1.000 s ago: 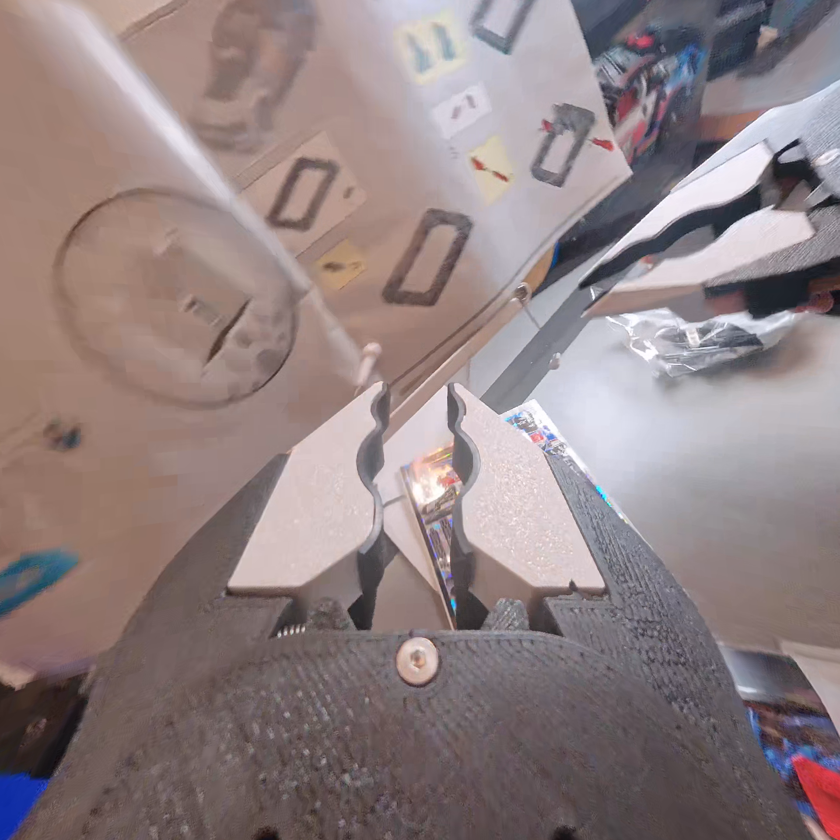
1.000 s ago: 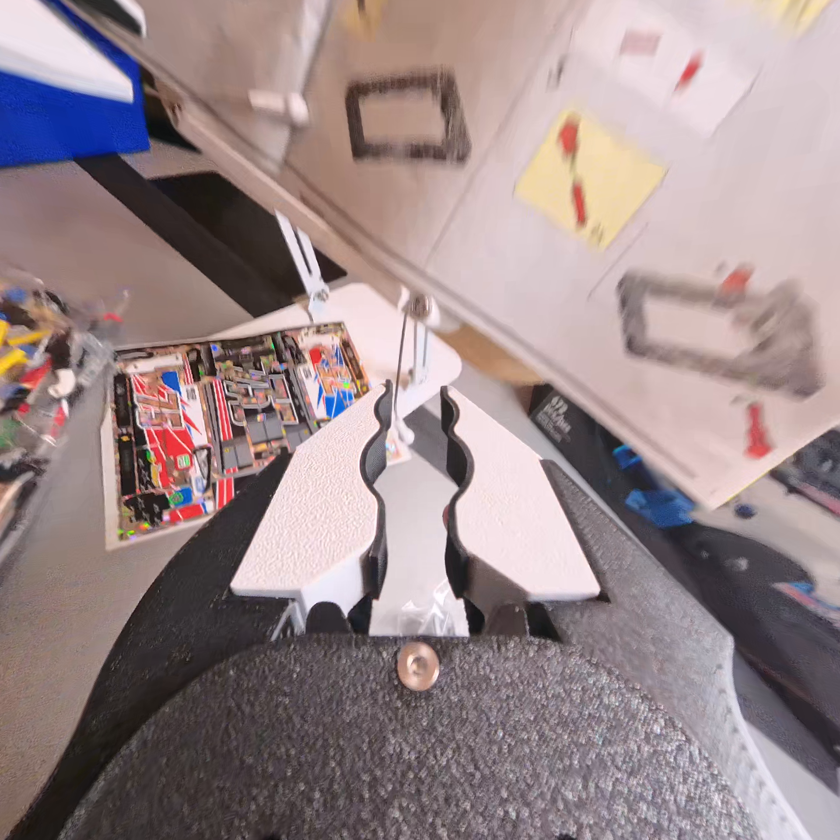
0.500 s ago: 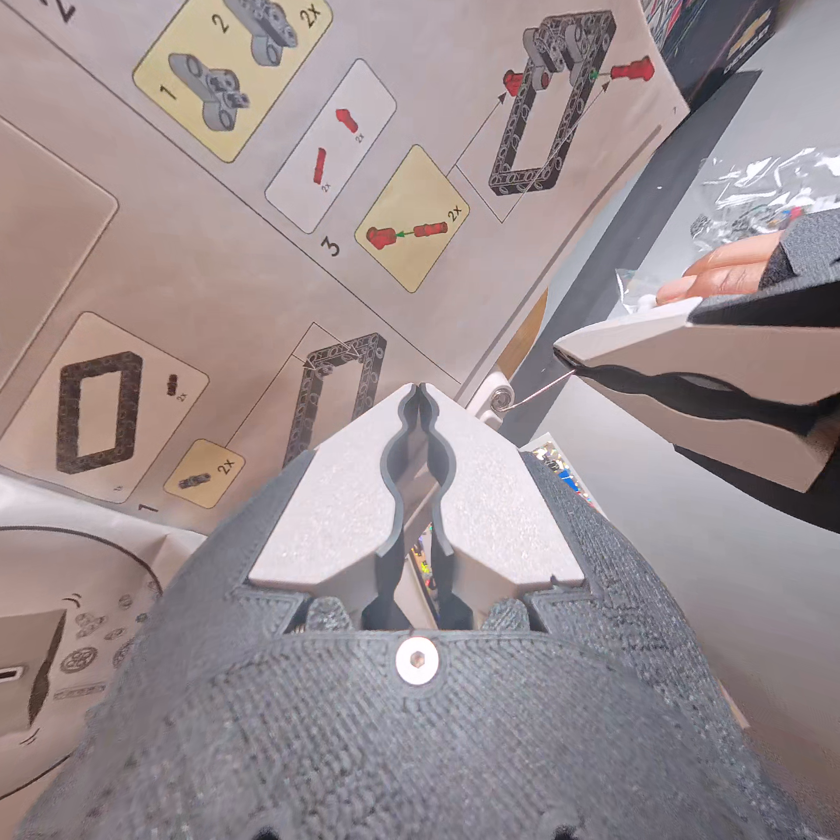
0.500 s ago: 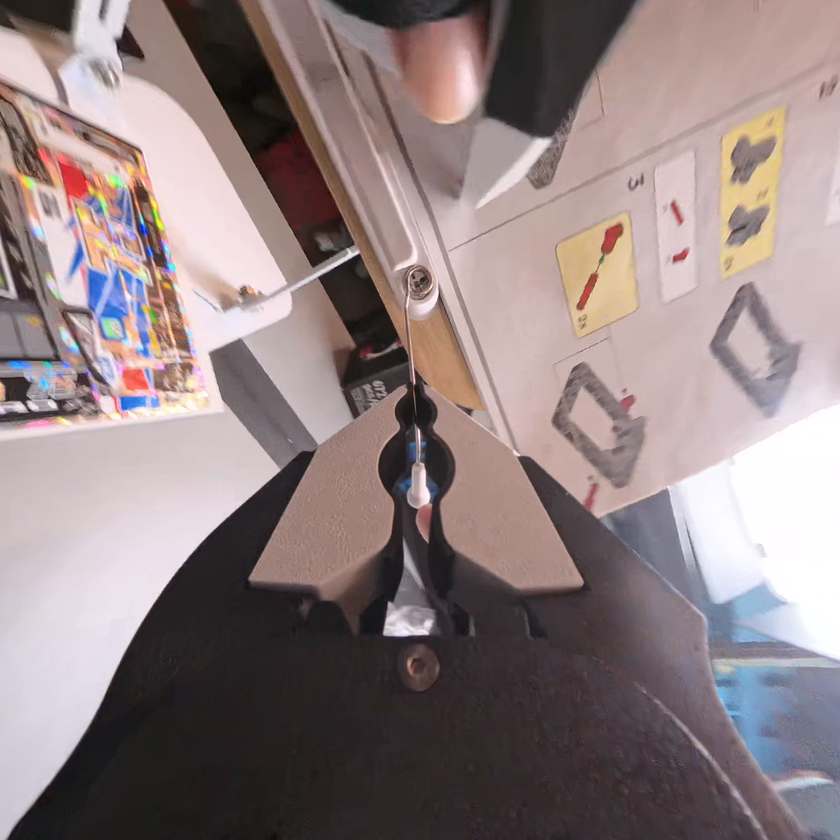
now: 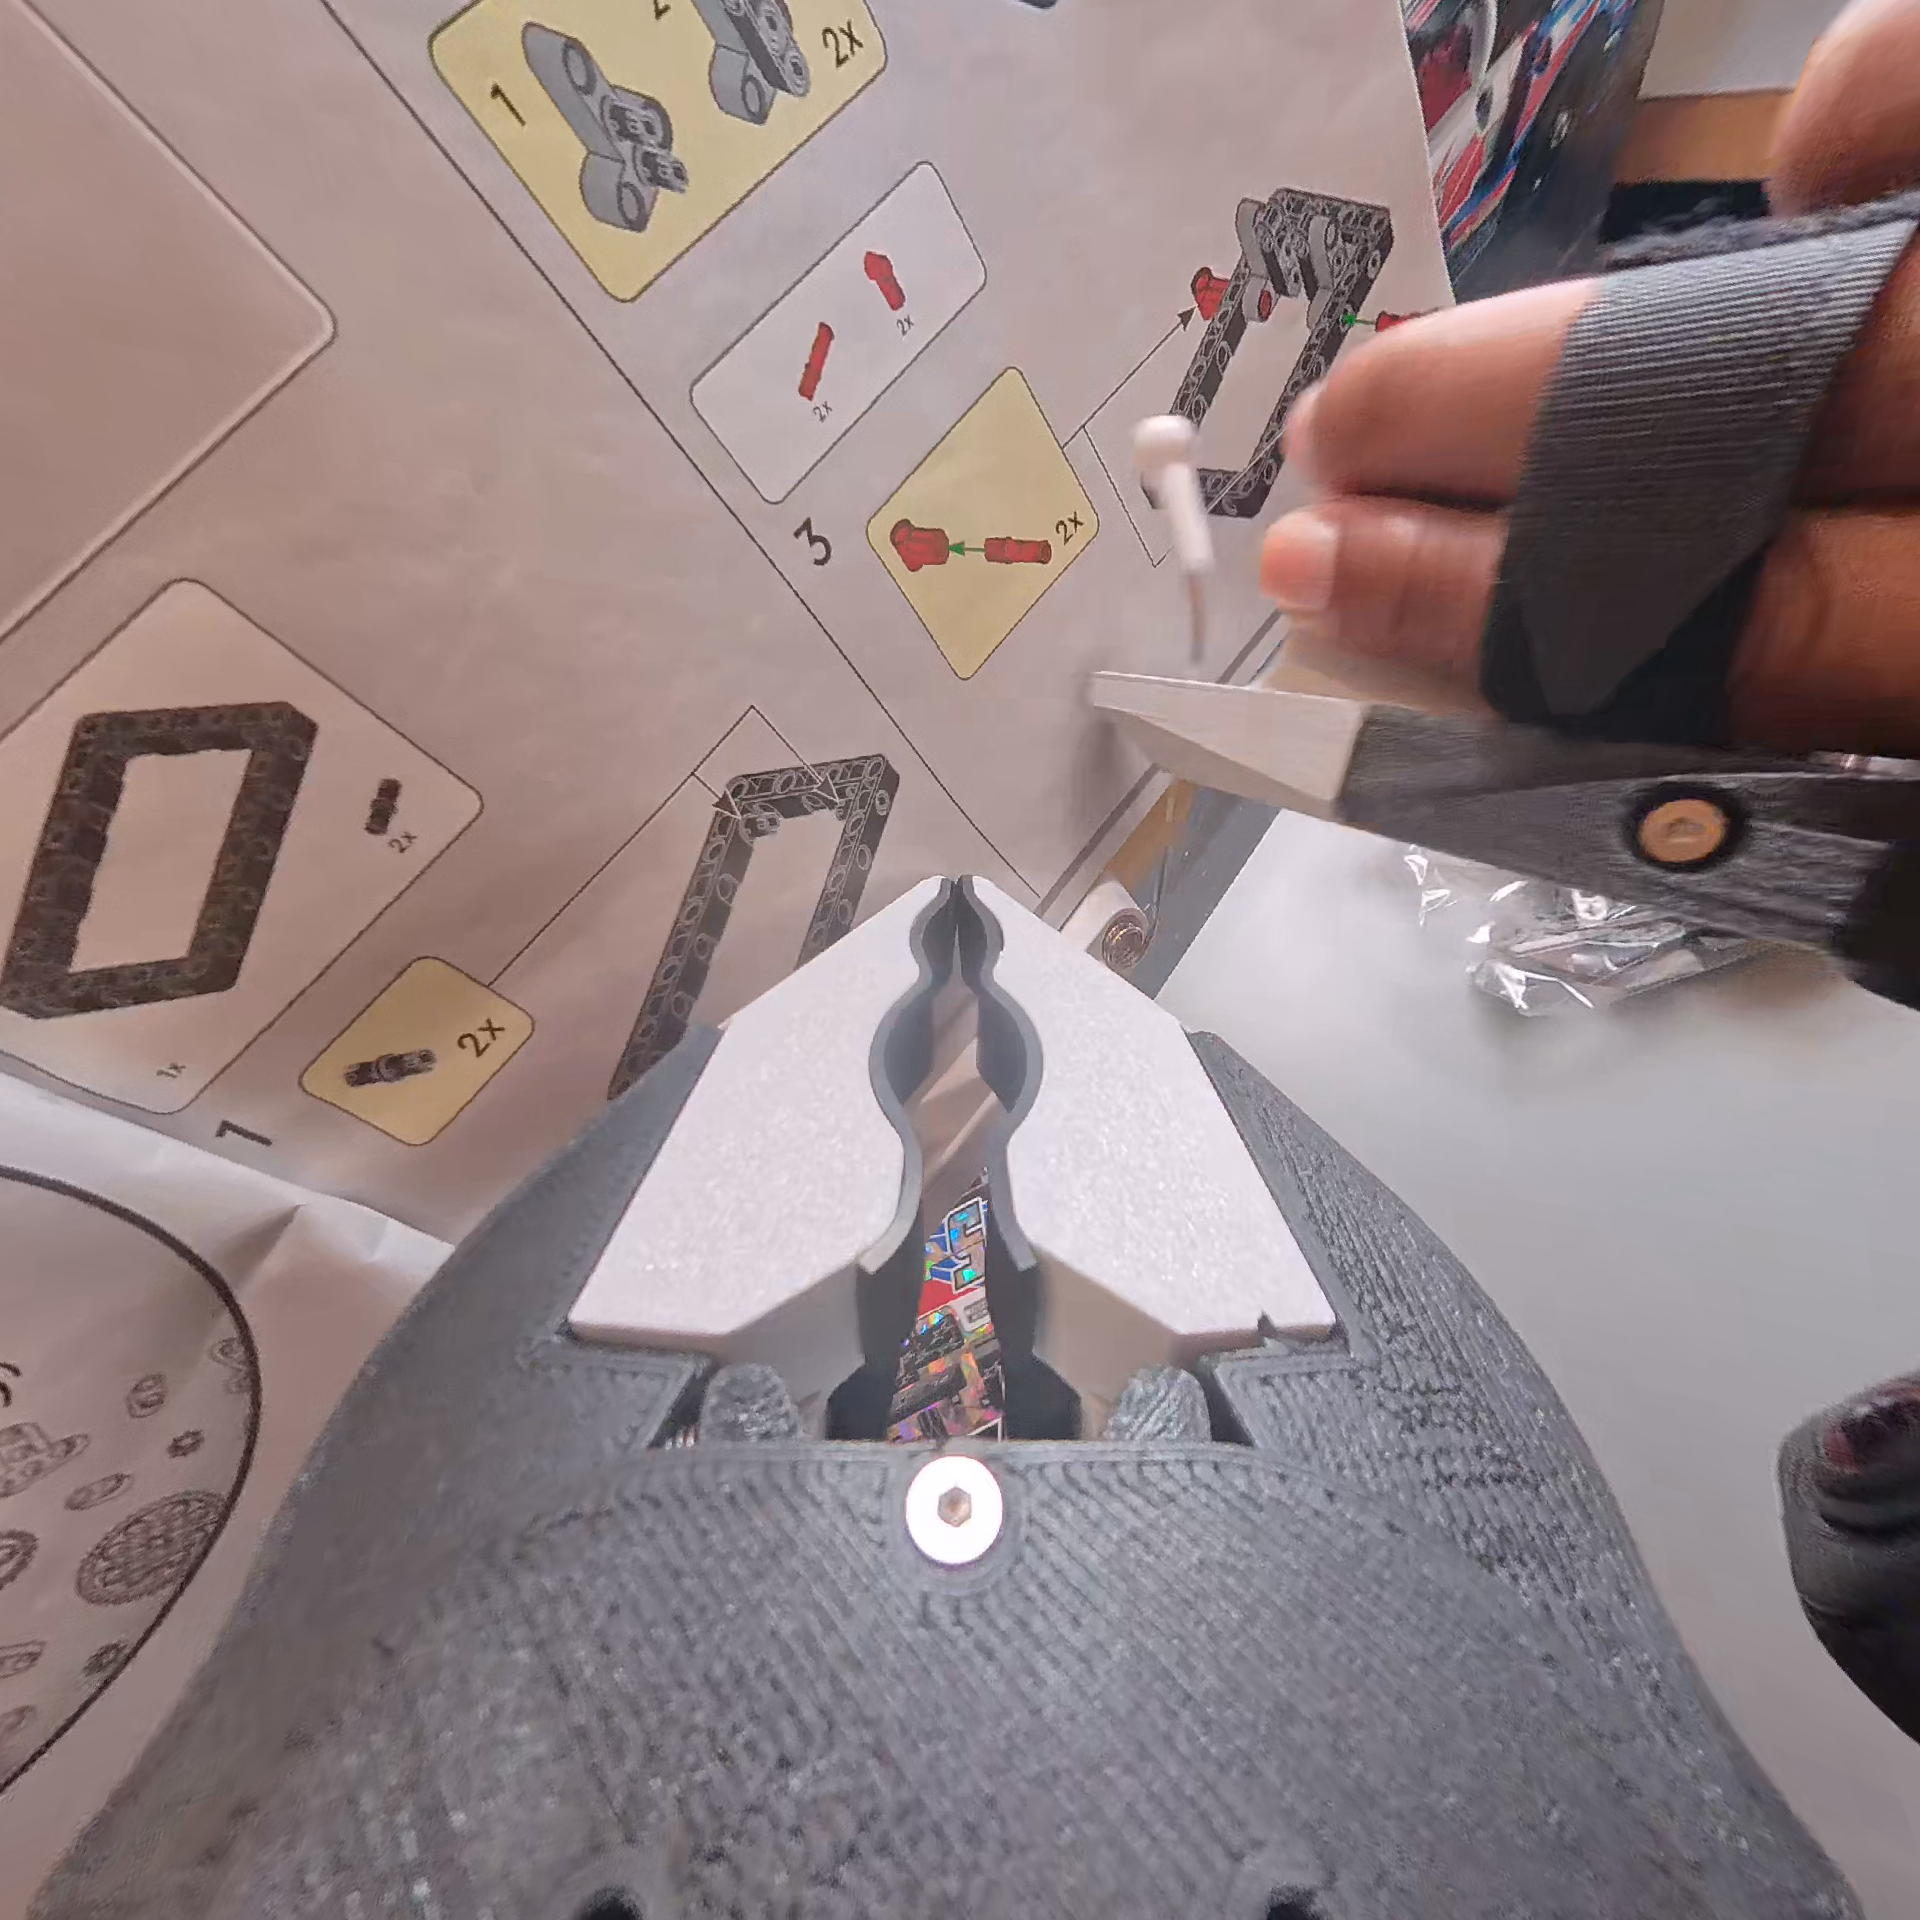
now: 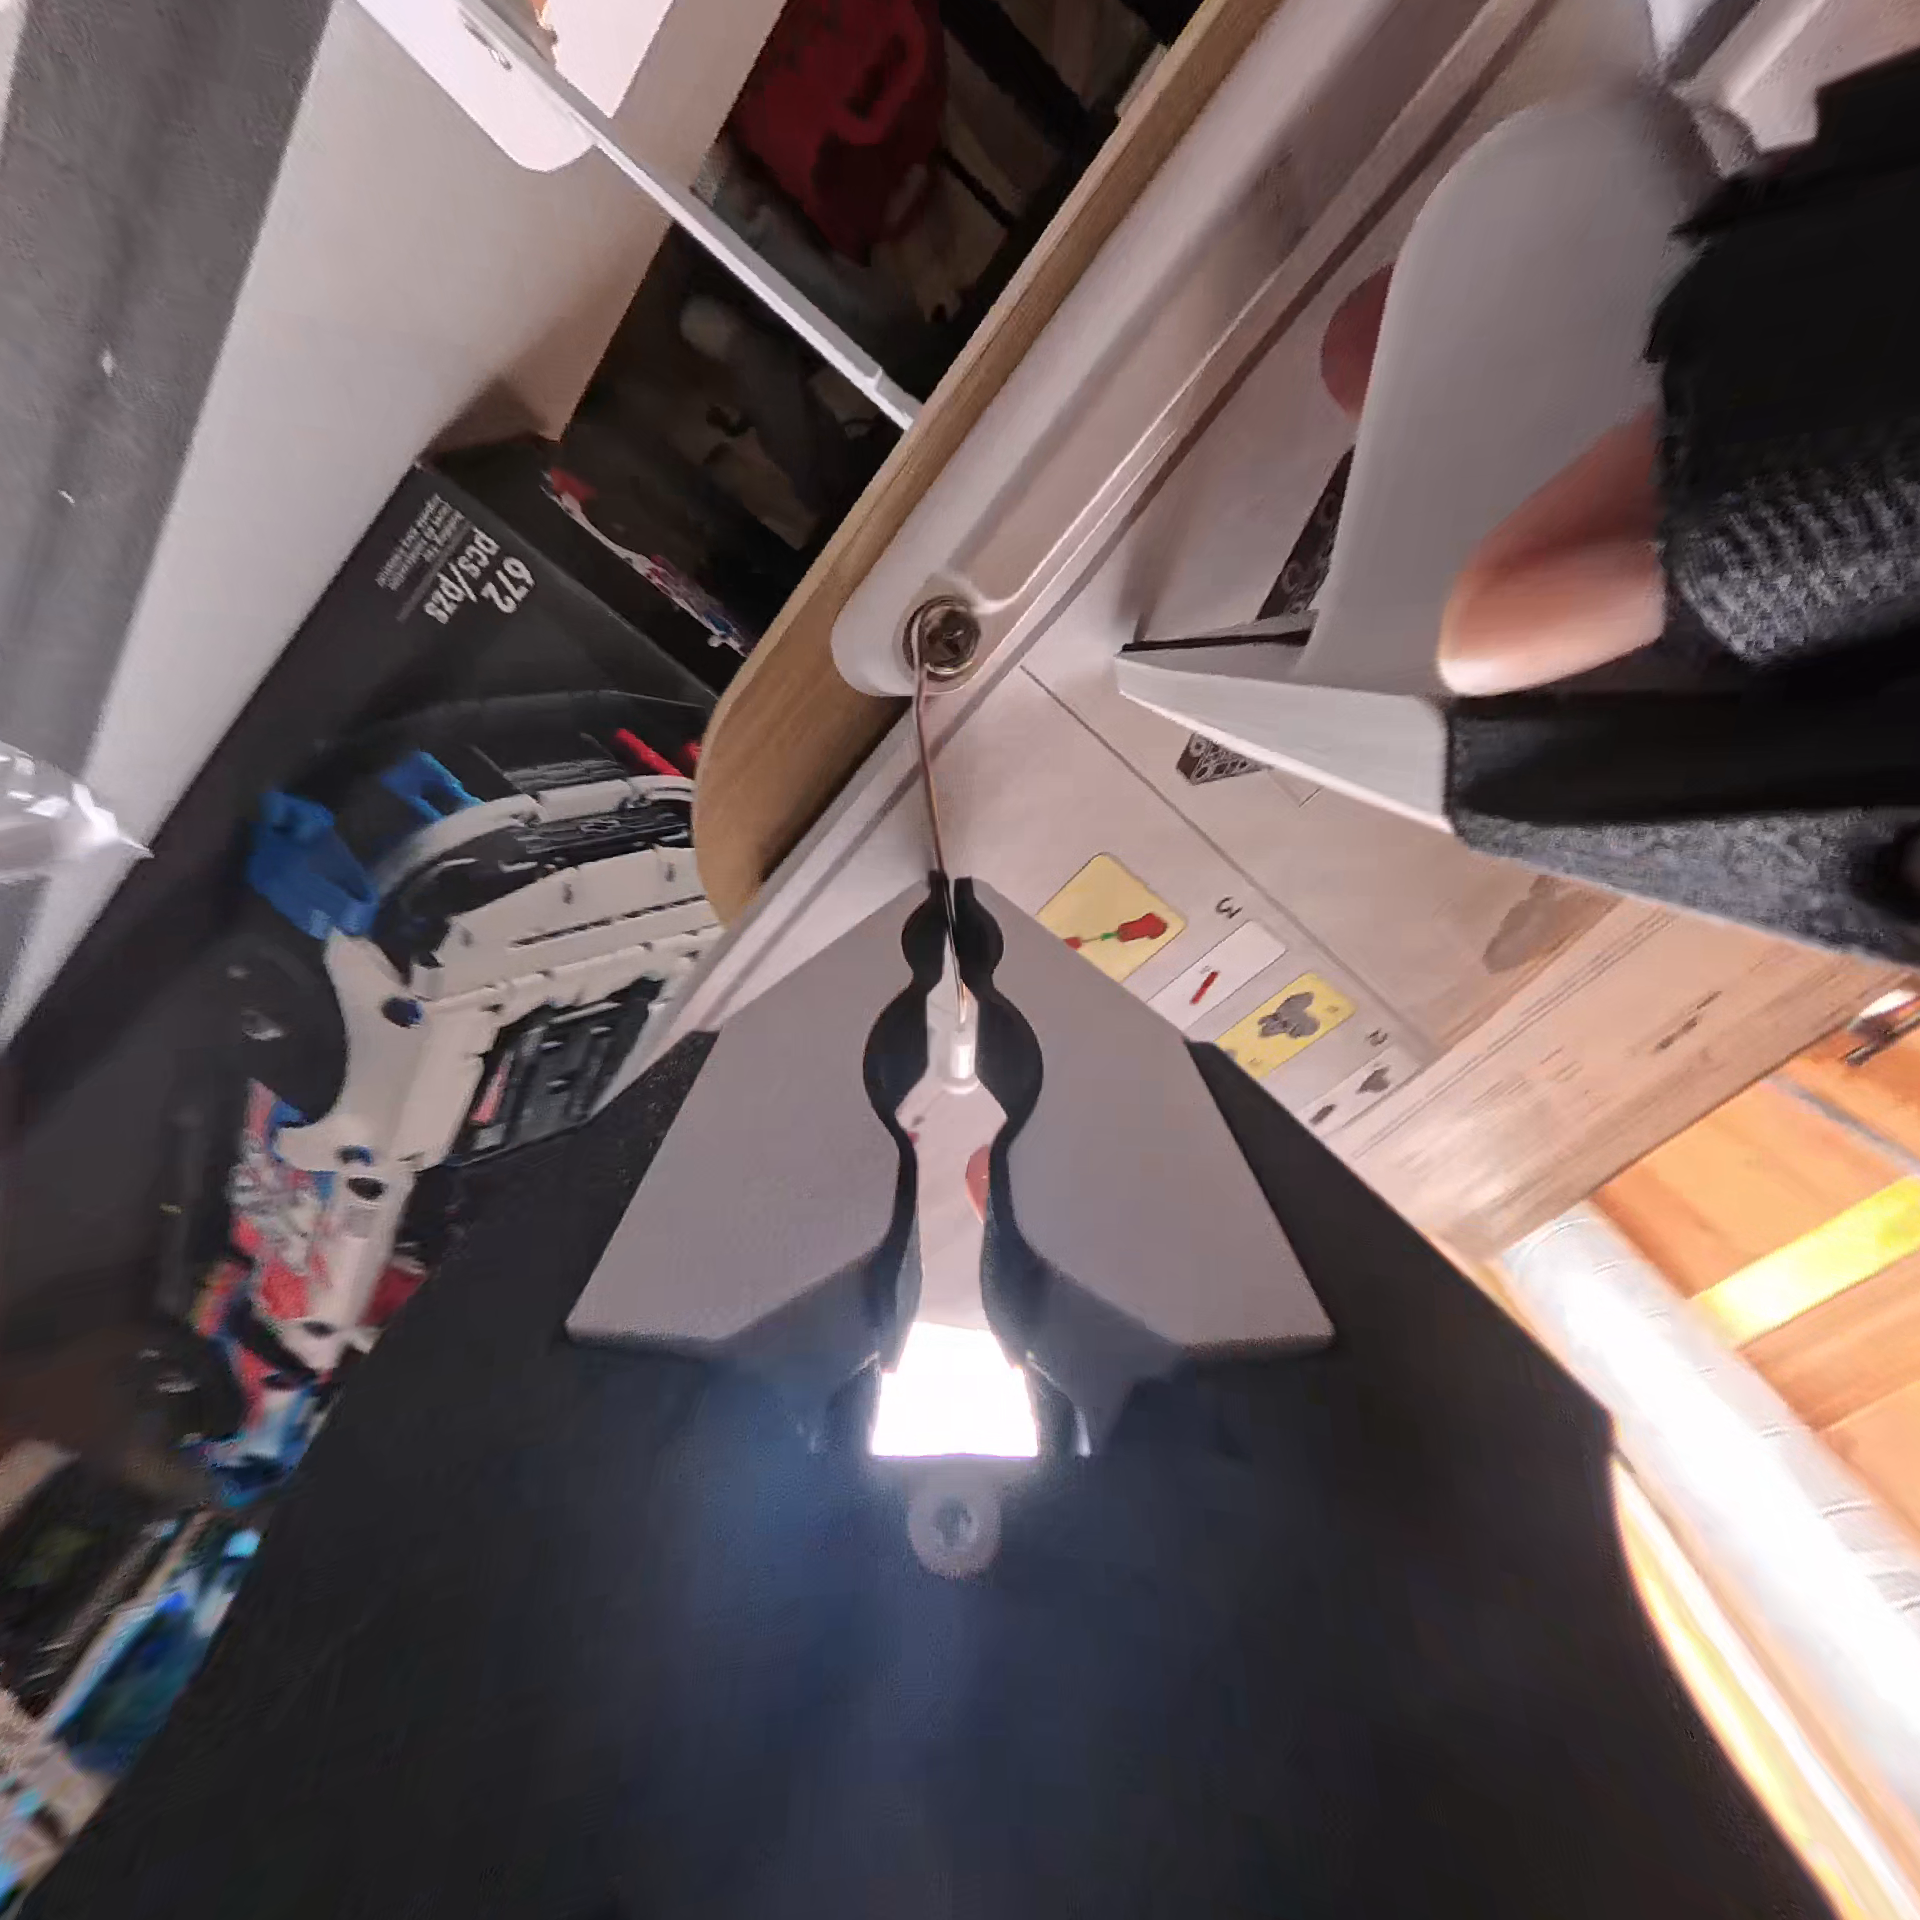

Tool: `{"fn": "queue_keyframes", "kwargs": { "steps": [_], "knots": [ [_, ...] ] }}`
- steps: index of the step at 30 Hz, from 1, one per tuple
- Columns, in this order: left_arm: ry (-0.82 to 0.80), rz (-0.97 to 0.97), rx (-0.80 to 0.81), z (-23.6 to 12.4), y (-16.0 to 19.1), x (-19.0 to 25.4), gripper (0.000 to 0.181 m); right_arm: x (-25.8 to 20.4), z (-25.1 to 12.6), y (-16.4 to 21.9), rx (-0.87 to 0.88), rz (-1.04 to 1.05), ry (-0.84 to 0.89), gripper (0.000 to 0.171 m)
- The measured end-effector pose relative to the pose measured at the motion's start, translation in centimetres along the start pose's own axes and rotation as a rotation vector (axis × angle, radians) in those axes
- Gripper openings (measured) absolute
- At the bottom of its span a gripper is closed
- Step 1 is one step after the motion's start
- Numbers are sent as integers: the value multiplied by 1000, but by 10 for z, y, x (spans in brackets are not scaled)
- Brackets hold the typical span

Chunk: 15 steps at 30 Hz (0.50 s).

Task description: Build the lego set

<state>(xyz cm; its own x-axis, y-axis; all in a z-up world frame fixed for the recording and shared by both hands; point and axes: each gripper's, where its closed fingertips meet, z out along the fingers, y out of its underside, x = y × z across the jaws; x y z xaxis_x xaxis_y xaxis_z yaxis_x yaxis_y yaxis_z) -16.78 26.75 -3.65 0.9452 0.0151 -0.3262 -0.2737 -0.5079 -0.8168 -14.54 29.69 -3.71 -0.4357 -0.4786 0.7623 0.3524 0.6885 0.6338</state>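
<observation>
The left gripper point(image 5: 957, 889), fingertips pressed together at frame centre, pinches the lower edge of the pale paper instruction booklet point(image 5: 582, 540), which fills the upper left of the left wrist view. One booklet shows, open at numbered build steps.

In the right wrist view, the right gripper point(image 6: 953, 889) has its tips closed on one thin metal wire page-holder with a white plastic tip point(image 6: 943, 821). The wire runs up from between the fingers to a screw point(image 6: 943, 642) on the white-and-wood book stand point(image 6: 831, 665).

A second such white-tipped wire point(image 5: 1174, 488) stands free at upper right of the left view, beside a gloved hand point(image 5: 1621, 457) gripping the right gripper's handle from above.

One black lego box point(image 6: 416, 831) lies at left in the right view; one crumpled clear plastic bag point(image 5: 1558, 935) sits on the grey table point(image 5: 1558, 1247).
</observation>
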Motion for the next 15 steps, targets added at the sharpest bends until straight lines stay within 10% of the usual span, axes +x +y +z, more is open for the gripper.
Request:
{"fn": "queue_keyframes", "kwargs": {
  "steps": [4,11,15],
  "knots": [
    [12,-41,57,-3,0,1,0,10,4,1,30,101,-12,7],
    [-169,-54,209,-84,16,-53,7,-19,-20,42,85,1107,-171,48],
    [-233,-149,120,-94,61,-94,5,-36,0,39,131,1269,-173,47]
  ]
}}
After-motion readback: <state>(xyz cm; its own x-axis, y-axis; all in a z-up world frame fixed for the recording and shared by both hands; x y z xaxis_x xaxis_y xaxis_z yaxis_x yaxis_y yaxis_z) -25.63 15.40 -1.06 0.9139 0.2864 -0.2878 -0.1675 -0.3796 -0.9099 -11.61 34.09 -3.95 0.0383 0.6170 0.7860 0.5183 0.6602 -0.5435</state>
